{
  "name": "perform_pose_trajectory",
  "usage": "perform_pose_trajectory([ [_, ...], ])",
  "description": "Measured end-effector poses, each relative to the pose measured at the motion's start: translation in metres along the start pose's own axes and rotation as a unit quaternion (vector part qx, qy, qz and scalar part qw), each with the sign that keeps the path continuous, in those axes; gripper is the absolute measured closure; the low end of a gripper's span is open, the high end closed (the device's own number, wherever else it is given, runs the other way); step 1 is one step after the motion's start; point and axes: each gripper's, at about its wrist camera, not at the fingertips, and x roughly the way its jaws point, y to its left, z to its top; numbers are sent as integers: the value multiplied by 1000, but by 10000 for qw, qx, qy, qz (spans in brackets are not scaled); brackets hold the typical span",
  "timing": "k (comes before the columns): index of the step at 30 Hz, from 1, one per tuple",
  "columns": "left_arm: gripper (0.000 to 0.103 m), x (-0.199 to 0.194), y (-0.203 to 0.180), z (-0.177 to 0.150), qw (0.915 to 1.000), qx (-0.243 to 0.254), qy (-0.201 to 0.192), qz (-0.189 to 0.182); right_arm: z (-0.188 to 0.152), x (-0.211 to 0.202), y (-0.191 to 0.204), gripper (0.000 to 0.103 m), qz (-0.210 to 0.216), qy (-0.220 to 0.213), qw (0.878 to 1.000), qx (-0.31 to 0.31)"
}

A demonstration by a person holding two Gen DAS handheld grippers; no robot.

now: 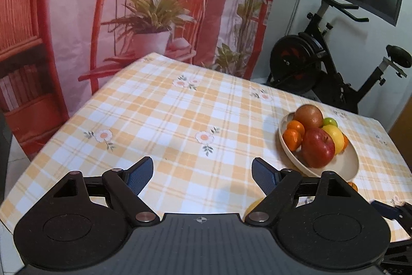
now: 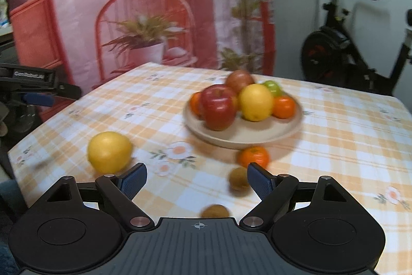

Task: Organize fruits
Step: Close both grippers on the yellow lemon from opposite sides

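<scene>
Right wrist view shows the bench (image 2: pixel 334 120), under a checked cloth, carrying a wide plate (image 2: pixel 257 138) already heaped with apples, oranges, a lemon and a lime. Four fruits lie loose in front of it: a big lemon (image 2: pixel 109 151) to the left, an orange (image 2: pixel 253 156) just before the plate's rim, and two kiwis, one (image 2: pixel 239 178) just inside the right finger and one (image 2: pixel 215 211) nearest the camera. The right claw (image 2: pixel 197 181) is released, jaws wide, holding nothing, and hovers over the kiwis, so that hand is likely nearer. The blurred kiwis show no clear long axis. The left claw (image 1: pixel 202 178) is likewise released and empty, over bare cloth left of the plate (image 1: pixel 345 166).
</scene>
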Motion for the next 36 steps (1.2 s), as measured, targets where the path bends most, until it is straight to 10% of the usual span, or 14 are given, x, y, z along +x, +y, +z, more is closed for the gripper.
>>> perform_pose_trajectory([
  [24,47,37,-13,-23,9844,-52,846,-1545,16,67,81,31,1235,720,9844,-1027],
  [36,58,44,-12,-24,9815,-81,946,-1662,17,78,83,37,1292,740,9839,-985],
])
